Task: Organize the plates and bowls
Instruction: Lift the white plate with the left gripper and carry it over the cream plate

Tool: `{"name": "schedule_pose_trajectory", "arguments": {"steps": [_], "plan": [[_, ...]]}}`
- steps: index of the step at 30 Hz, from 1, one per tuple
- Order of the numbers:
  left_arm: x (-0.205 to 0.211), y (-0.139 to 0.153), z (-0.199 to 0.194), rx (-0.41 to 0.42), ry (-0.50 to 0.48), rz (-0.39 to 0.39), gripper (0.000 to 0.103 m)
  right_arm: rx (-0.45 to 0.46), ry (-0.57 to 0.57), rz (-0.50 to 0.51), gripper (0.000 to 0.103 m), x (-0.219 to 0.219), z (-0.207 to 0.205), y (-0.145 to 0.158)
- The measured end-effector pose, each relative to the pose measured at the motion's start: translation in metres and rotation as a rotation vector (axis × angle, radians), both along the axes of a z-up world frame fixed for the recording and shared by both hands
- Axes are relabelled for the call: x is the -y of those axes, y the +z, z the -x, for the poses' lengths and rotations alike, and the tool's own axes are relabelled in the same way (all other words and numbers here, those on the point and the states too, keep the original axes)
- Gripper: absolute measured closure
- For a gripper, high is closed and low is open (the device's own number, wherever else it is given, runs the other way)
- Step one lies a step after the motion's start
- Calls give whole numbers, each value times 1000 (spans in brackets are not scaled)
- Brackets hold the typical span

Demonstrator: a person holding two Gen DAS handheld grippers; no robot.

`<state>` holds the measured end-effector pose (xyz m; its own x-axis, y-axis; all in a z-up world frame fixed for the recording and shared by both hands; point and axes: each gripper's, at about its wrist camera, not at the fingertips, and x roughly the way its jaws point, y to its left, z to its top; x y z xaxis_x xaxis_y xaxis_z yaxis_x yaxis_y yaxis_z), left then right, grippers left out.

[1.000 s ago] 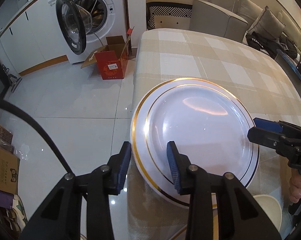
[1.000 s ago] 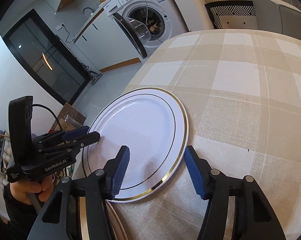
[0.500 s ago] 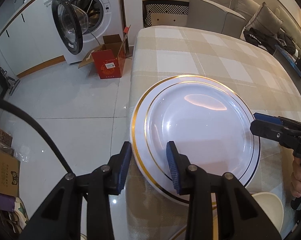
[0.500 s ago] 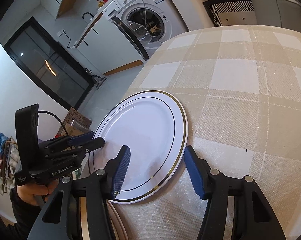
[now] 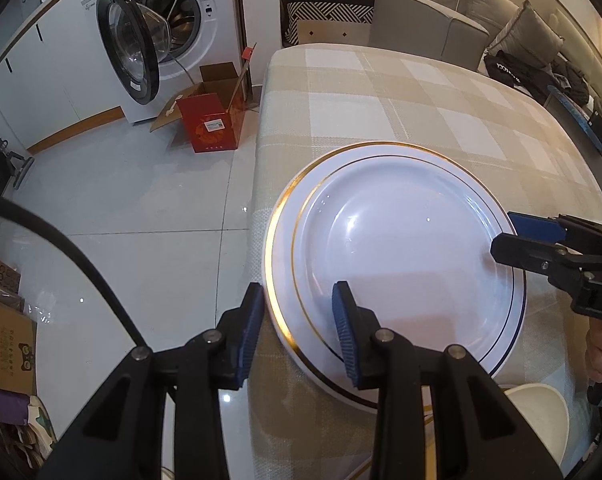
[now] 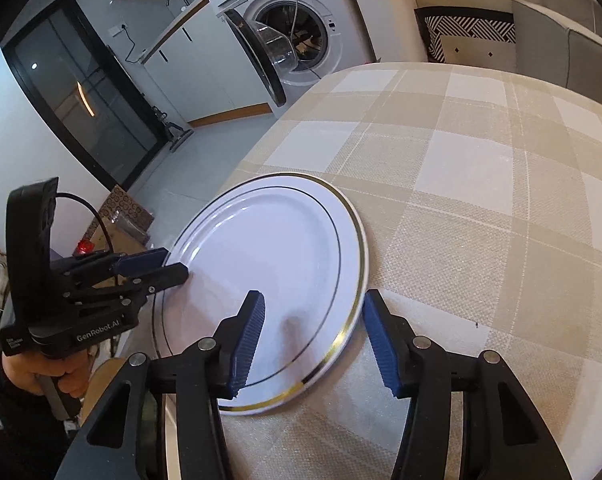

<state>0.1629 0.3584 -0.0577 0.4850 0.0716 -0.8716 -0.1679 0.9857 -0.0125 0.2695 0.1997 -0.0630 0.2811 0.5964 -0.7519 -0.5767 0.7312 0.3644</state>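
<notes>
On the beige checked tablecloth [image 5: 381, 92] near the table's left edge lies the round white plate with gold rim bands [image 5: 397, 256]. At its left rim, the left gripper [image 5: 297, 328] straddles the edge, one blue pad outside and one over the plate; whether the pads actually pinch the rim I cannot tell. At the opposite, right rim, the right gripper [image 6: 313, 338] likewise brackets the edge, jaws released with clear gaps on both sides. Rightmost and nearest in the left view, a white bowl's [image 5: 541, 412] rim peeks out
</notes>
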Motion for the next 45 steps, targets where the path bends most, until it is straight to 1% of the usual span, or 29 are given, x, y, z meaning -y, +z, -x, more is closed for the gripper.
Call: {"name": "schedule_pose_trajectory", "arguments": {"steps": [3,8,11,15,25,45], "plan": [[4,1,0,1,-5,-27,69,-4,-2,-23,50,2,-1,0],[5,6,4,24,13,-53,69,68,22,21,50,-6,12,1],[5,9,6,35,11,-58,70,87,20,24,51,-7,14,3],[7,14,9,56,14,-73,70,119,12,21,53,-5,17,8],[16,33,21,105,13,-99,70,133,3,21,53,2,24,15],[30,76,35,190,11,-110,70,213,-23,-19,54,21,37,61]]}}
